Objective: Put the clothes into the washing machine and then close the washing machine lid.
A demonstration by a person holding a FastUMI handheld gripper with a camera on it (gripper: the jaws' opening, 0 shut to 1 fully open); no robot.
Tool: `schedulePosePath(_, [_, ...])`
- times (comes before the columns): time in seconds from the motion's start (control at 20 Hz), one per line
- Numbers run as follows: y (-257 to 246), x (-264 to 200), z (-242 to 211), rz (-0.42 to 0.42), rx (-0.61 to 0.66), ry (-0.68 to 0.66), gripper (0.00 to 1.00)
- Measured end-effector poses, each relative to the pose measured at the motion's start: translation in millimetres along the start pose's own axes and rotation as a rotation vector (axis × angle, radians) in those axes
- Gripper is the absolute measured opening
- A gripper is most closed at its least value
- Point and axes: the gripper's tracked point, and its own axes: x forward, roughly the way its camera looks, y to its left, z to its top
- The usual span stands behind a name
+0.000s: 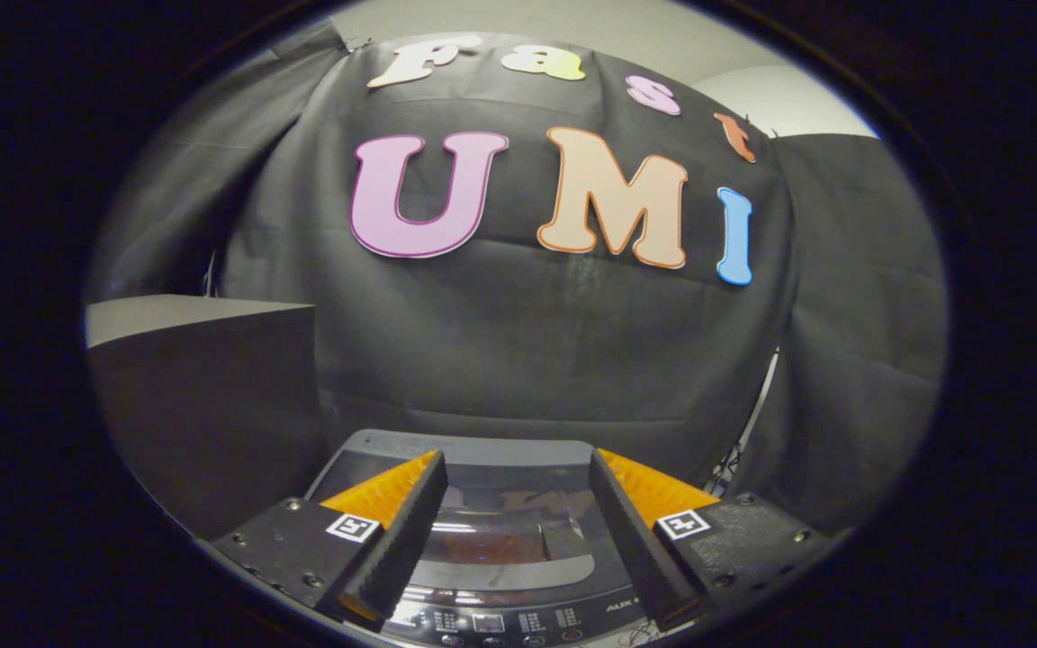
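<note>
Here's the washing machine (518, 540), one top-loader, sitting right below the gripper (514, 468) with its dark see-through lid (500, 526) lying flat and closed. Through that tinted panel there's a reddish shape inside the drum; too dim to say what it is. A pale grey rim runs along the back of the machine, and a control strip (500, 623) with small buttons sits at the near edge, between the fingers. The two fingers are spread wide apart, holding nothing, and they hover over the lid, one on each side of it. Off to the left stands one grey box-like block (203, 396), well apart from the machine. Black cloth (518, 351) hangs behind everything.
</note>
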Motion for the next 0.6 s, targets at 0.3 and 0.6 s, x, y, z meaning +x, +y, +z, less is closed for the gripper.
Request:
schedulePosePath(0.3, [10, -50, 22, 0.081, 0.076, -0.036, 0.96])
schedulePosePath(0.6, [-7, -98, 46, 0.124, 0.142, -0.095, 0.96])
